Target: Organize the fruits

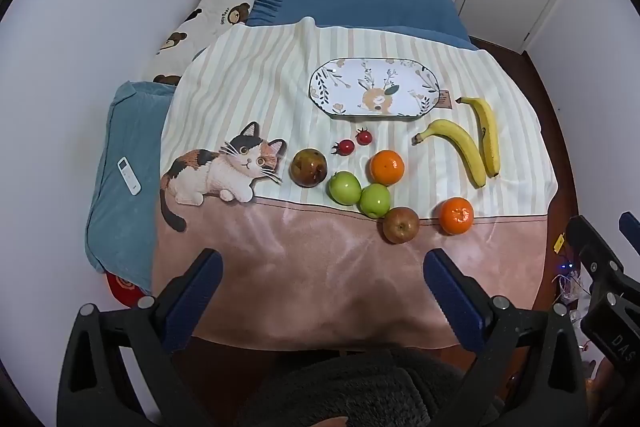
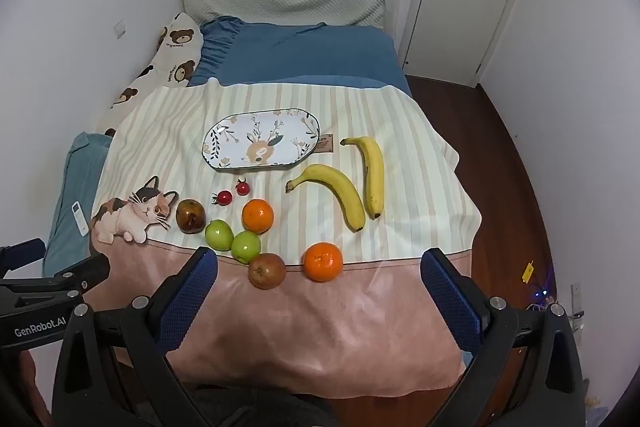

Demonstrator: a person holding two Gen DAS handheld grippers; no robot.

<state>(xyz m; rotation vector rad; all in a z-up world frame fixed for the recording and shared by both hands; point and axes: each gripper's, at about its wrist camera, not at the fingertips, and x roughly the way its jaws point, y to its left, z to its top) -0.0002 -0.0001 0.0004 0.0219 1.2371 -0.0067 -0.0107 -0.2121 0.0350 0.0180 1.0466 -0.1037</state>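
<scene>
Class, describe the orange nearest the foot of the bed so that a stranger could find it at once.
Start at the cat-print blanket spread over the bed, and find the seam where its striped part meets the pink band. The orange sits on that seam, right of a brownish apple. Unlike the other orange, it touches no fruit.

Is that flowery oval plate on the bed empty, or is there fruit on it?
Empty. The plate shows only its printed pattern; the bananas, oranges and apples all lie on the blanket beside it.
</scene>
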